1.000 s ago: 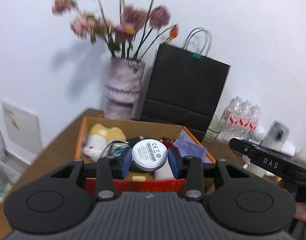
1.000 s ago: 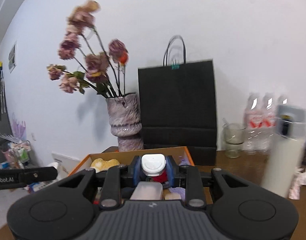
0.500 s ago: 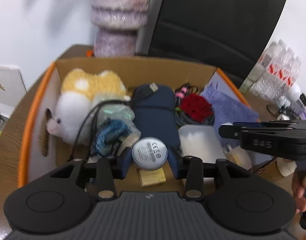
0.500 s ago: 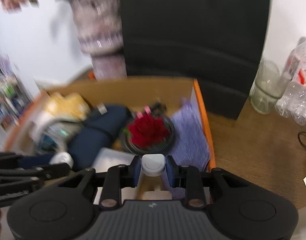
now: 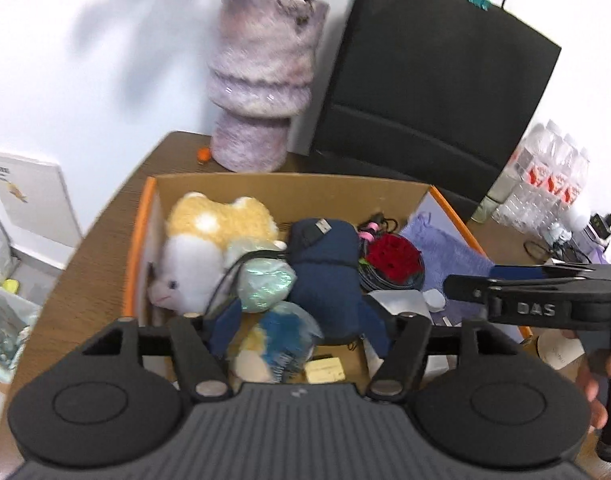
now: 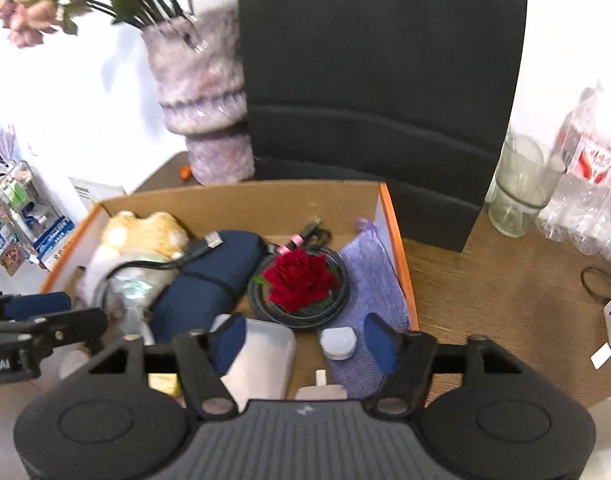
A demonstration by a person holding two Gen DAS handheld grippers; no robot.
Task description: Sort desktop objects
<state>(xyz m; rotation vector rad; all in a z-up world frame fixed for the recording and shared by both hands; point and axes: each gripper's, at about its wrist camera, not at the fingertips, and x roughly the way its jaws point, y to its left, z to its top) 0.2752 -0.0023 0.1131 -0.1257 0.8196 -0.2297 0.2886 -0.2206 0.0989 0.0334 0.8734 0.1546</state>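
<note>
Cardboard box (image 6: 241, 200) with orange rim sits on the wooden desk (image 6: 485, 280), in front of a purple vase (image 6: 201, 100) and a black paper bag (image 6: 377, 80).

Right gripper (image 6: 305, 340) hangs over the box's near right corner, jaws spread wide, nothing between them. Small white case (image 6: 337, 343) lies in the box on a lilac cloth (image 6: 369, 272), in the gap between the blue pads, touching neither. Red rose (image 6: 301, 276) on a black coiled cable just beyond. White rectangular box (image 6: 261, 356) beside the left pad.

Left gripper (image 5: 301, 330) is over the box's near left, jaws wide, empty. Below them a blue-and-white plastic-wrapped bundle (image 5: 277, 340); a navy pouch (image 5: 325, 276) and plush toy (image 5: 201, 248) lie further in.
</note>
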